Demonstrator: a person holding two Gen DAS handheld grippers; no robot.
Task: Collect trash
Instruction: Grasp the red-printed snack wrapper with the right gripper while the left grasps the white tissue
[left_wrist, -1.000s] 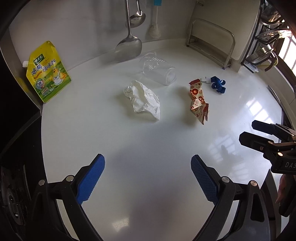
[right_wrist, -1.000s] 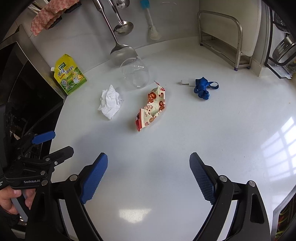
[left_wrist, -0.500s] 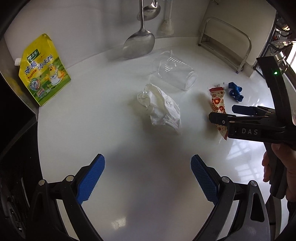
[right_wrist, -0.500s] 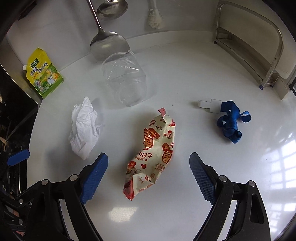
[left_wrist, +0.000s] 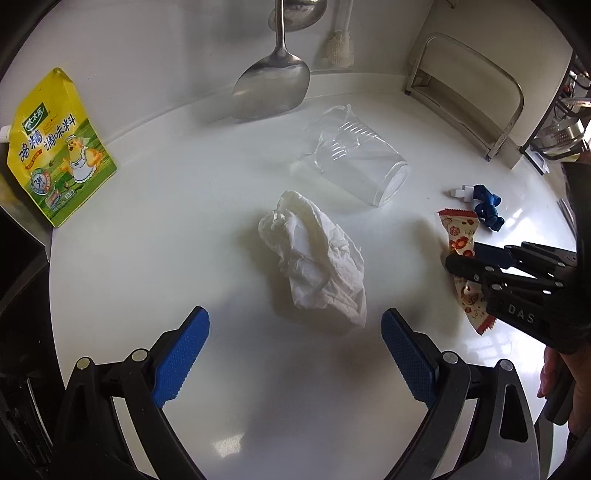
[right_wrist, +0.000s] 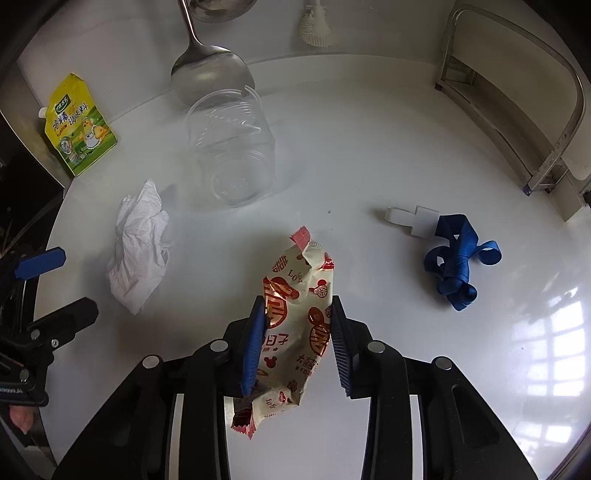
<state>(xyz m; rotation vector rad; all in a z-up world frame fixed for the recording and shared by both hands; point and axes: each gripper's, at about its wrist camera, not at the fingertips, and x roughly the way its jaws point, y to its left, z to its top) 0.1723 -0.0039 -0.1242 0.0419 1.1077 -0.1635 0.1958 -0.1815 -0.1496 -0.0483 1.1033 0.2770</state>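
Note:
A red and cream snack wrapper (right_wrist: 295, 332) lies on the white counter (right_wrist: 369, 147). My right gripper (right_wrist: 297, 338) is closed in around it, blue pads touching both sides. The wrapper also shows in the left wrist view (left_wrist: 461, 240), partly behind the right gripper (left_wrist: 480, 264). A crumpled white tissue (left_wrist: 317, 258) lies just ahead of my left gripper (left_wrist: 295, 354), which is open and empty. The tissue also shows in the right wrist view (right_wrist: 138, 251). A clear plastic cup (left_wrist: 354, 166) lies on its side behind the tissue.
A blue strap with a white clip (right_wrist: 458, 258) lies right of the wrapper. A yellow seasoning pouch (left_wrist: 55, 147) leans at the far left. A metal spatula (left_wrist: 273, 85) and a brush hang on the back wall. A metal rack (right_wrist: 517, 110) stands at the back right.
My right gripper moved forward over the wrapper and closed its fingers onto it. My left gripper moved closer to the tissue and stayed open.

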